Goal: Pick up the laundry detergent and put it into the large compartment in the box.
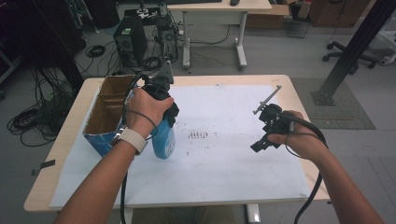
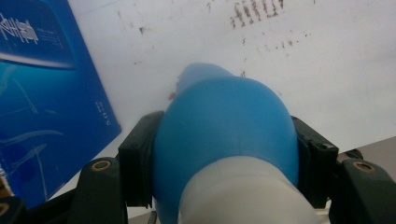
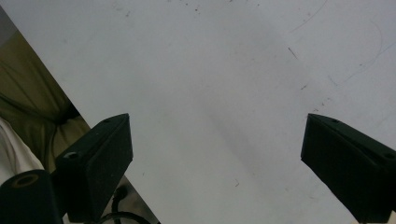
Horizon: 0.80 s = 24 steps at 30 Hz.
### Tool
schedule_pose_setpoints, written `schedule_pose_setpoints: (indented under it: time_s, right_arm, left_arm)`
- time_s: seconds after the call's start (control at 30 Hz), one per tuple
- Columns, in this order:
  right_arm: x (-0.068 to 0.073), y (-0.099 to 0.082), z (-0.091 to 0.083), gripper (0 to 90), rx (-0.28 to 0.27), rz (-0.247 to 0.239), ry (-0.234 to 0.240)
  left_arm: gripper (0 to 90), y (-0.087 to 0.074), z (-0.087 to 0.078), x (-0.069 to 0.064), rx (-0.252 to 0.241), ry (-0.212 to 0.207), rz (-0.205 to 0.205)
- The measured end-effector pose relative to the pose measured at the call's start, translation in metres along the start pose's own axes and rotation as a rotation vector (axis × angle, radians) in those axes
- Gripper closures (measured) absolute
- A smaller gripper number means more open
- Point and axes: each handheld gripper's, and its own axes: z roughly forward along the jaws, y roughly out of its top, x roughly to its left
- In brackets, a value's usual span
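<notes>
Near left on table, I'm clamping left gripper (image 1: 161, 100) jaws on blue bottle (image 1: 164, 140), hanging neck-up, long axis vertical, just right of cardboard box (image 1: 105, 116). Right gripper (image 1: 266, 135) hovering far right, jaws apart, holding nothing.

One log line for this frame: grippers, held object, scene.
left gripper: shut on blue bottle | right gripper: open, over white sheet | cardboard box: beside bottle
</notes>
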Motion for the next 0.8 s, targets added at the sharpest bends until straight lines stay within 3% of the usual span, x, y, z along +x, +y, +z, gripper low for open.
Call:
schedule_pose_setpoints:
  time_s: [0.47, 0.8]
  right_arm:
    - [0.001, 0.002, 0.001, 9.1, 0.002, -0.004, 0.001]
    - [0.002, 0.006, 0.005, 9.1, 0.001, -0.013, 0.008]
  left_arm:
    - [37.3, 0.0, -0.027, -0.001, -0.017, 0.007, -0.002]
    - [37.4, 0.0, -0.057, 0.001, -0.038, 0.013, -0.01]
